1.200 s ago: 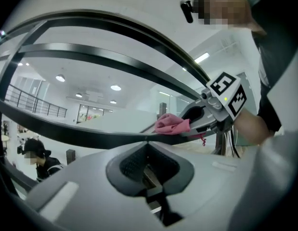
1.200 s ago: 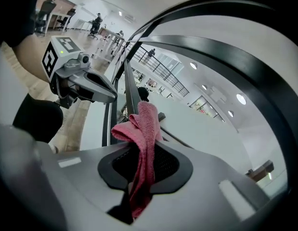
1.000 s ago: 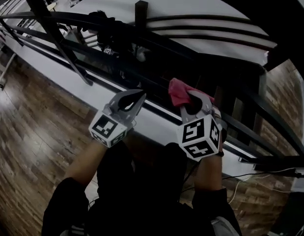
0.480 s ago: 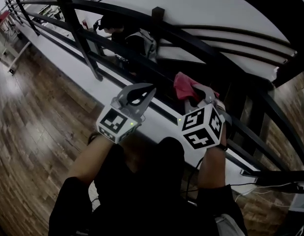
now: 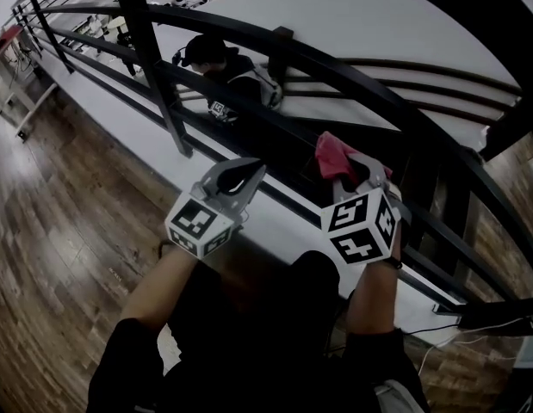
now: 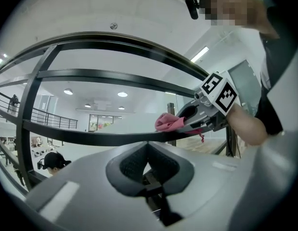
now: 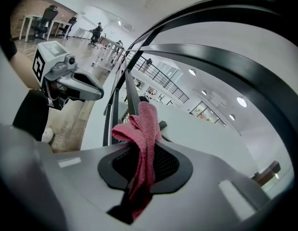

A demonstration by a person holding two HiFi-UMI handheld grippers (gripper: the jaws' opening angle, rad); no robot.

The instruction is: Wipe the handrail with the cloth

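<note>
The pink-red towelling cloth (image 5: 333,153) is pinched in the right gripper (image 5: 358,175). Its two jaws are closed on the middle of the fabric, so one bunch stands up beyond the tips and a darker tail hangs down behind them. The cloth is raised to the black curved metal handrail (image 5: 395,101) and is very near one of the dark bars below its top rail. From the left gripper view it sits just over such a bar, but I cannot tell if it really touches. The left gripper (image 5: 254,171) is held beside it, to the left and a little lower, apart from the cloth. Its jaws are pressed together tip to tip and there is nothing between them. Under both grippers runs a white ledge (image 5: 281,224), and on the near side is a brown wooden plank floor (image 5: 59,196). Beyond the railing, on a lower level, is a person in a black cap (image 5: 207,50).
</note>
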